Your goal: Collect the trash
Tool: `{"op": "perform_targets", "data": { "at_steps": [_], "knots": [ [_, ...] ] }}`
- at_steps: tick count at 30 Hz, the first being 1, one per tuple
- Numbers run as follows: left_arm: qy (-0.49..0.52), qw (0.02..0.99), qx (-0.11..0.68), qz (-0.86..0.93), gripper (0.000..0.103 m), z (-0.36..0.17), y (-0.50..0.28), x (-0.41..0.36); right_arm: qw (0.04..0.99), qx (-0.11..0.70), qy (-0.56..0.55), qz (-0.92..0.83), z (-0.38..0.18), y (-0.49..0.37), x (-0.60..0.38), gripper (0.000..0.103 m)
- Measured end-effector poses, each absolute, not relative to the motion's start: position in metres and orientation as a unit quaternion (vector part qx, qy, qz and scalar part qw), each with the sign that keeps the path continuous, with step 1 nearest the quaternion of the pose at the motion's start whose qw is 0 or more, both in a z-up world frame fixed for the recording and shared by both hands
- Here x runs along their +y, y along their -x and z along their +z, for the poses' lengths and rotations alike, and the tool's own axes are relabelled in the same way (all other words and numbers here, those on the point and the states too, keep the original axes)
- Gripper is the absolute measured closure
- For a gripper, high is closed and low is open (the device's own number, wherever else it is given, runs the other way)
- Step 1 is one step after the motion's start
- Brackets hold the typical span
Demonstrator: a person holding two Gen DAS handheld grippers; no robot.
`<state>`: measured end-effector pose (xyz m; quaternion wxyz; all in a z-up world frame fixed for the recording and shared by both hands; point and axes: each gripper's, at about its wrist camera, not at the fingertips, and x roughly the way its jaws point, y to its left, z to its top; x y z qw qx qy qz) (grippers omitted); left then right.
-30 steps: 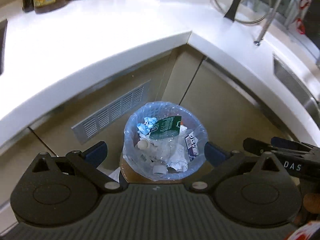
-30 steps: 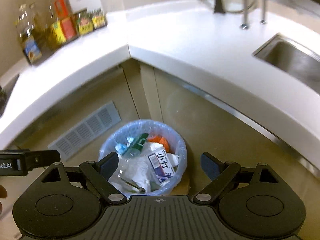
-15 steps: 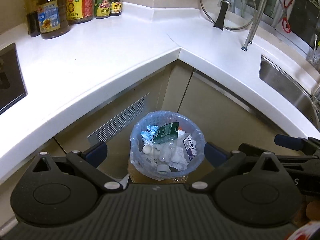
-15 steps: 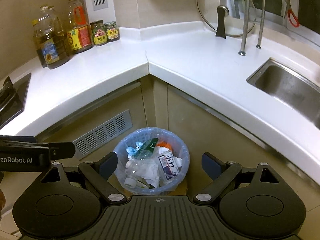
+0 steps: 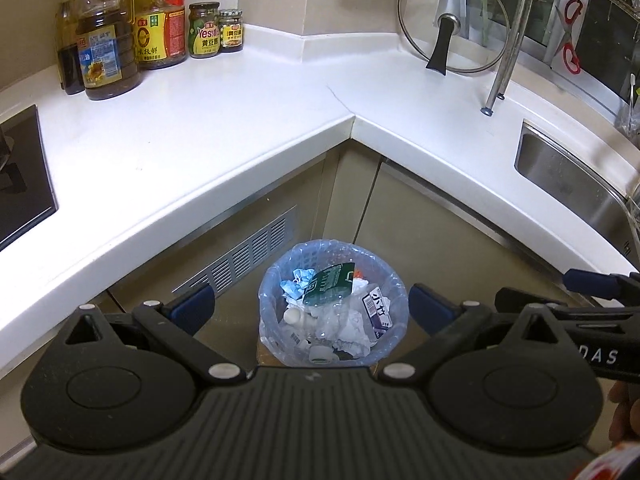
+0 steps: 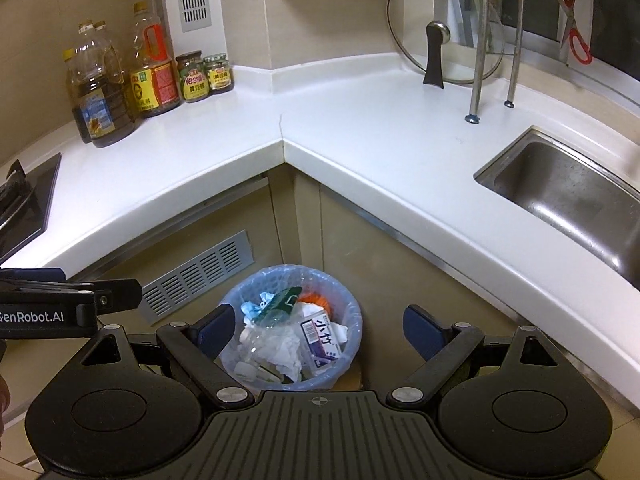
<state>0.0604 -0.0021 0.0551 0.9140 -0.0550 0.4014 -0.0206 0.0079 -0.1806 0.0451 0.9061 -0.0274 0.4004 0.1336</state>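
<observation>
A small trash bin lined with a pale blue bag (image 5: 267, 296) (image 6: 352, 312) stands on the floor in the corner under the white counter. It is full of crumpled paper, a clear bottle, a green wrapper (image 5: 330, 283) and a small white carton (image 6: 322, 340). My left gripper (image 5: 312, 306) is open and empty, high above the bin. My right gripper (image 6: 316, 326) is open and empty, also above the bin. The right gripper shows at the right edge of the left wrist view (image 5: 592, 284), and the left gripper at the left edge of the right wrist view (image 6: 116, 294).
The white L-shaped counter (image 5: 200, 128) (image 6: 380, 136) holds oil bottles and jars (image 5: 160, 36) (image 6: 156, 76) at the back left. A glass pot lid (image 5: 452, 28) leans at the back. A steel sink (image 6: 568, 200) lies right, a black hob (image 5: 20, 184) left. A vent grille (image 6: 196, 276) is in the cabinet.
Both grippers have risen and pulled back from the bin. The bin looks smaller and more of the counter, bottles and sink has come into view. Both stay open.
</observation>
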Motion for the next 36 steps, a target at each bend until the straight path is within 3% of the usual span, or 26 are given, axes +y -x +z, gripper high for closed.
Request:
{"op": "perform_targets", "data": {
  "at_steps": [36],
  "knots": [
    [0.055, 0.914, 0.402, -0.011, 0.001, 0.0545, -0.0632, -0.0049, 0.907, 0.397, 0.030, 0.135, 0.0501, -0.0132, -0.1866, 0.012]
  ]
}}
